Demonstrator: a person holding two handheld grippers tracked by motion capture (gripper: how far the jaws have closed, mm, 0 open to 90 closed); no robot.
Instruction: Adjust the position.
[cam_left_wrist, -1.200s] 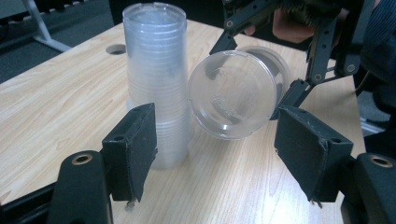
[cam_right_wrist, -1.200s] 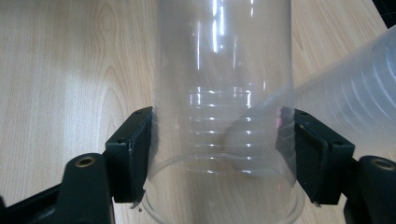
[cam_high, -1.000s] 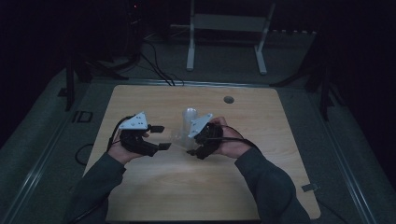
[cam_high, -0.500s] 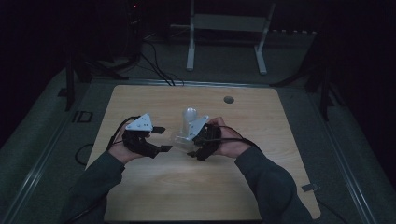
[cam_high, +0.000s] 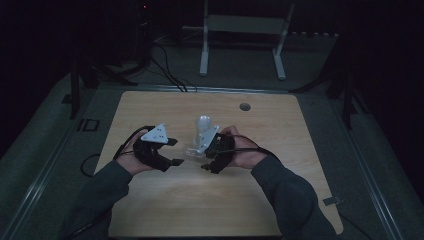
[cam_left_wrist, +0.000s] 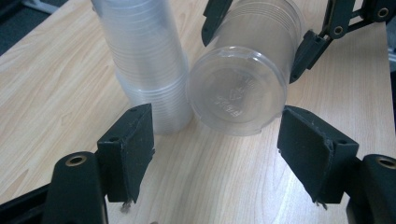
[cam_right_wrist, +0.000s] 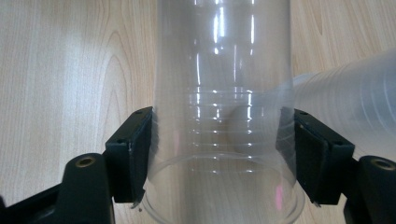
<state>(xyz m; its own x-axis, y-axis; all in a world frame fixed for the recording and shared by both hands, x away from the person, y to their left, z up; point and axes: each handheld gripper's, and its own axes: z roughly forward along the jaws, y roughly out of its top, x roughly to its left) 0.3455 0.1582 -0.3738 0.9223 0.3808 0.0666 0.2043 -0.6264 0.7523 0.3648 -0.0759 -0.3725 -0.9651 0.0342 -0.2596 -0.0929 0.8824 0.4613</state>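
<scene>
A tall stack of clear plastic cups (cam_high: 202, 126) stands upright at the middle of the wooden table (cam_high: 280, 130). My right gripper (cam_high: 202, 156) is shut on a single clear cup (cam_right_wrist: 224, 116), which lies level just in front of the stack (cam_right_wrist: 345, 107). The cup's base (cam_left_wrist: 238, 93) faces my left gripper (cam_left_wrist: 215, 154). That gripper's jaws stand open on either side of the base without touching it, having opened a little wider in the last second. In the high view the left gripper (cam_high: 175, 152) sits just left of the held cup (cam_high: 192, 150).
A small round grommet (cam_high: 244, 106) lies in the table's far part. Behind the table stands a white metal frame (cam_high: 240, 45), with cables on the dark floor. The person's forearms come in from the bottom edge.
The left gripper has shifted very slightly beside the held cup. The right hand and its cup have stayed put.
</scene>
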